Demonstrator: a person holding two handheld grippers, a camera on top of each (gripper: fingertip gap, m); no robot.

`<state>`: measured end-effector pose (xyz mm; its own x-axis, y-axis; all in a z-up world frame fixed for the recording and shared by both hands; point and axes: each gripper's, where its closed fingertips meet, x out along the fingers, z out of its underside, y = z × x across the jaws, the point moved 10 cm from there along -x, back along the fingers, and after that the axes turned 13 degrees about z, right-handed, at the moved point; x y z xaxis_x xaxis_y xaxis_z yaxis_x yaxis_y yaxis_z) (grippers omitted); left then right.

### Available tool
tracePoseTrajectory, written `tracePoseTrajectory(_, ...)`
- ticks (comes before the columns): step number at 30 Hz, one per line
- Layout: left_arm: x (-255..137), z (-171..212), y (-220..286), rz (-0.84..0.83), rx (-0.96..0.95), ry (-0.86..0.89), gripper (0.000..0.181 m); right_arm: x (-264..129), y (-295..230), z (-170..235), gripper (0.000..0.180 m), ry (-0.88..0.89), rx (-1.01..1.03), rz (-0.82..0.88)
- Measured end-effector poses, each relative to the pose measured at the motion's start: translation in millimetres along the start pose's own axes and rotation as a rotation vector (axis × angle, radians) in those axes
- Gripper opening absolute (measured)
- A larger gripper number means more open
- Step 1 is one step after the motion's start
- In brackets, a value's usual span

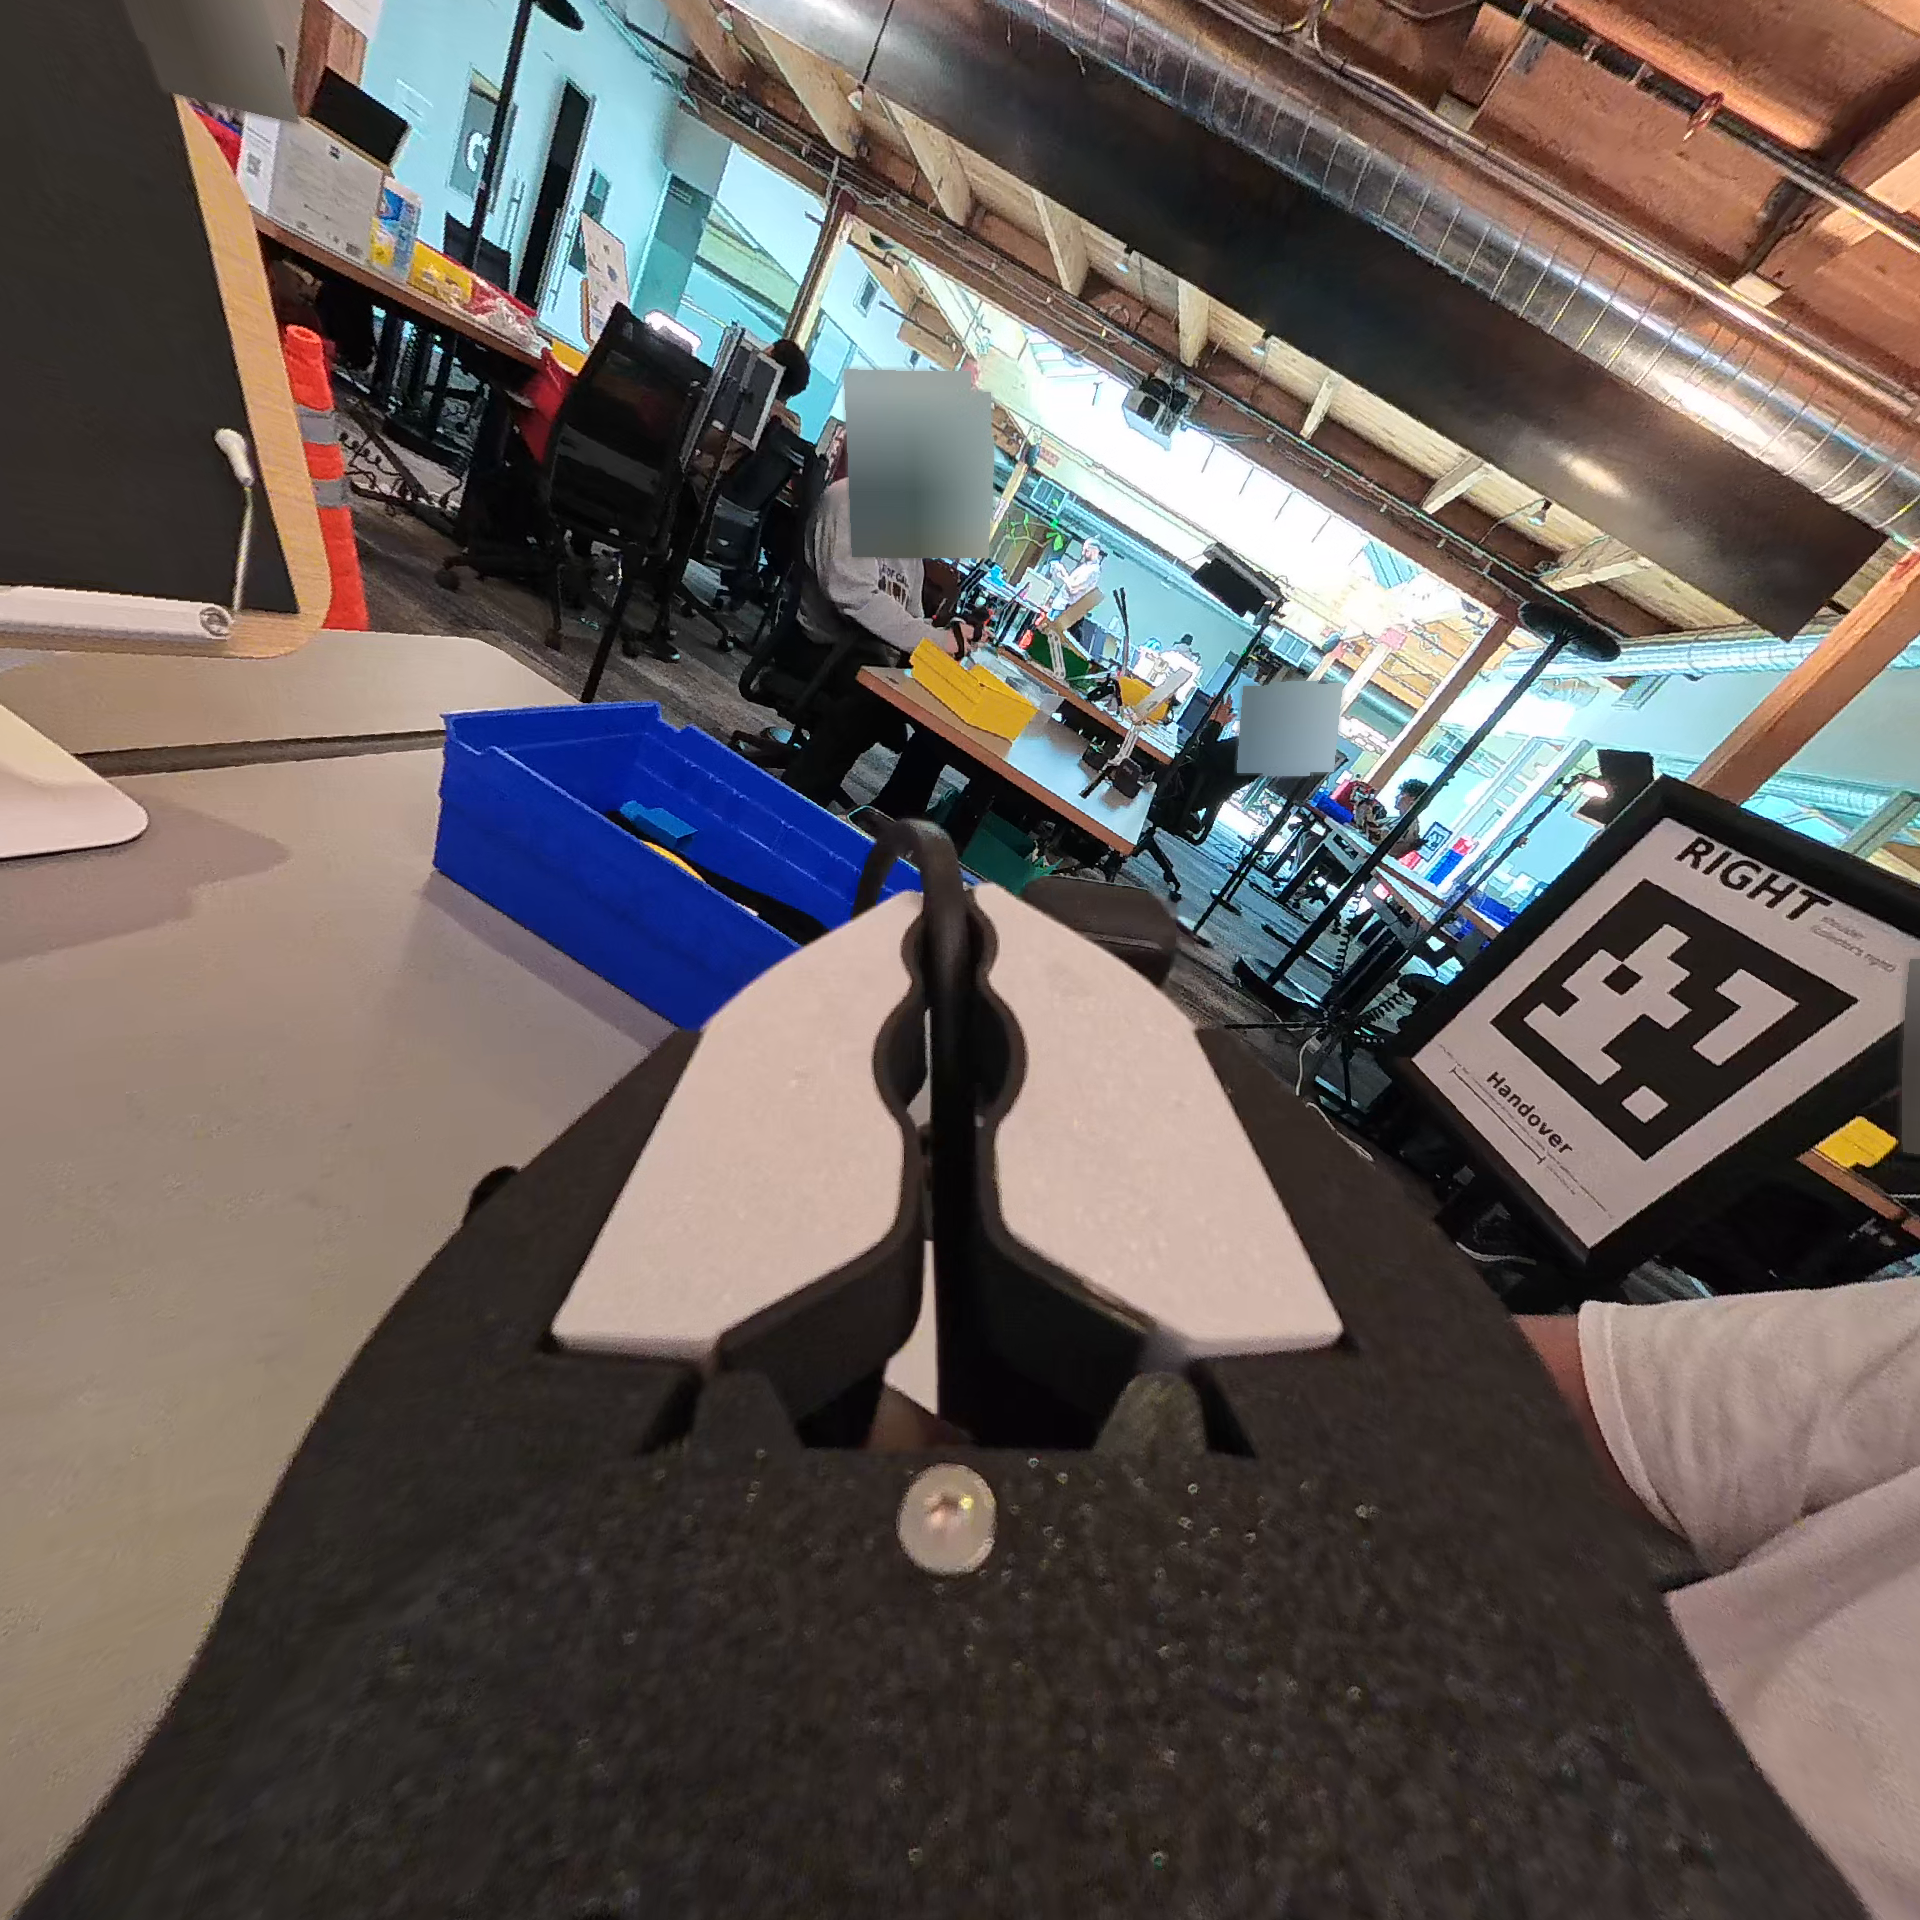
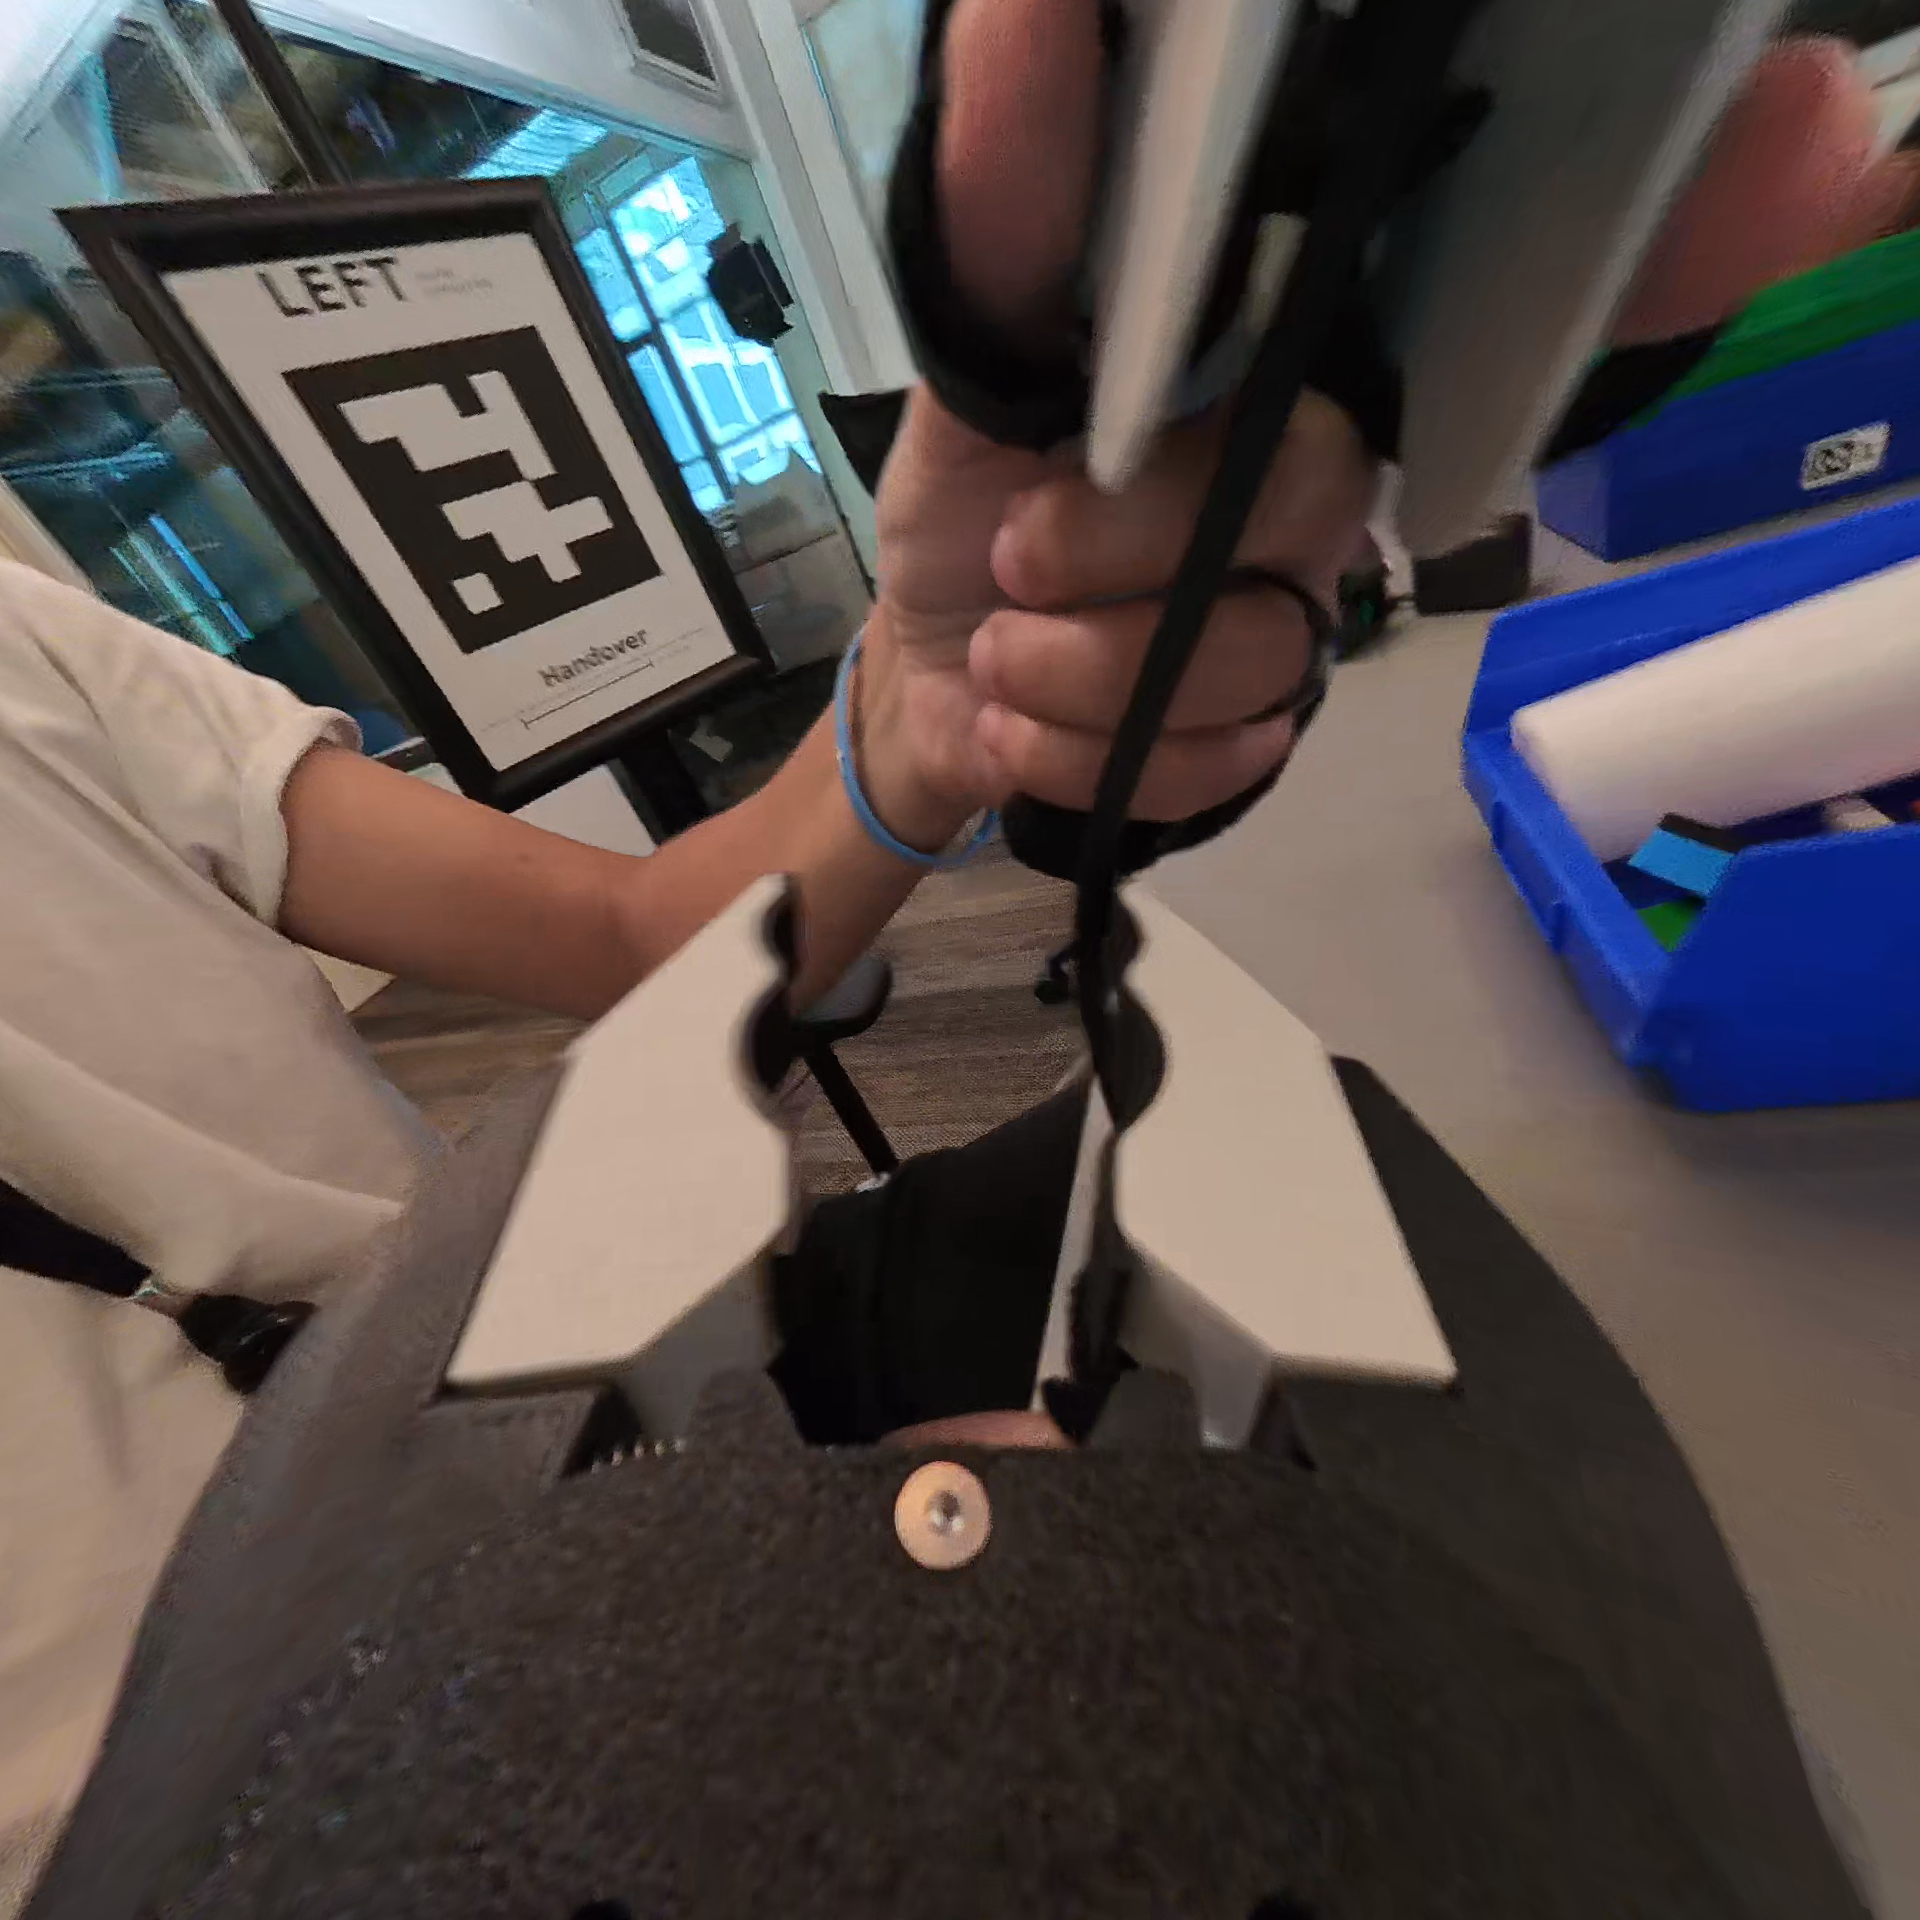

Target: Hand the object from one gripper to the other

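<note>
The object is a thin black cord. In the left wrist view my left gripper (image 1: 943, 920) is shut on it, and a loop of the cord (image 1: 920, 847) sticks out past the fingertips. In the right wrist view the cord (image 2: 1164, 665) hangs down from the left gripper's white finger (image 2: 1174, 260), which a person's hand (image 2: 997, 623) holds above. My right gripper (image 2: 951, 925) is open. The cord runs down between its jaws, right against the inner face of the right finger (image 2: 1236, 1164). The left finger (image 2: 665, 1143) stands apart from the cord.
A blue bin (image 1: 582, 873) with small items sits on the grey table (image 1: 208, 1195), next to a monitor foot (image 1: 52, 800). A framed marker board (image 1: 1662, 1029) stands to the right. The right wrist view shows another board (image 2: 447, 468) and blue bins (image 2: 1766, 987). About 15 cm separates my left fingertips from my right.
</note>
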<state>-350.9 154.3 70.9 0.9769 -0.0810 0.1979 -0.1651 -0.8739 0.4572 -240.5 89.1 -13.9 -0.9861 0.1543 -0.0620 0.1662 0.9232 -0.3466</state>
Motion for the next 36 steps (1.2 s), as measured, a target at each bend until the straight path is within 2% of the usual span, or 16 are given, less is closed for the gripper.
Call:
tracePoseTrajectory(1,1,1,0,-0.002,0.004,-0.006,0.002,-1,4,1,0.025,-0.024,-0.018,0.031)
tracePoseTrajectory(2,1,1,0,-0.006,0.009,-0.012,0.002,-3,9,0,0.003,-0.046,-0.038,0.072)
tracePoseTrajectory(8,-7,1,-4,-0.086,0.059,-0.021,0.006,-21,11,-12,0.002,-0.120,-0.128,0.165)
tracePoseTrajectory(10,-13,4,-6,-0.083,0.036,-0.044,0.025,-41,3,-30,0.003,-0.174,-0.254,0.268)
tracePoseTrajectory(15,-35,28,9,0.041,0.009,-0.097,0.051,-118,-29,-106,0.003,-0.180,-0.526,0.548)
tracePoseTrajectory(20,-53,85,44,0.241,0.012,-0.101,0.048,-193,-35,-193,0.002,-0.127,-0.547,0.759)
tracePoseTrajectory(23,-66,138,47,0.223,-0.110,0.012,0.042,-237,-35,-246,0.002,-0.110,-0.532,0.890)
tracePoseTrajectory(25,-71,165,42,0.120,-0.224,0.113,0.035,-264,-41,-282,0.002,-0.057,-0.500,0.922)
tracePoseTrajectory(30,-77,164,28,0.086,-0.308,0.155,0.035,-322,-62,-358,0.002,0.045,-0.456,1.031)
tracePoseTrajectory(36,-103,155,14,0.027,-0.358,0.226,0.031,-367,-73,-419,0.003,0.123,-0.410,1.178)
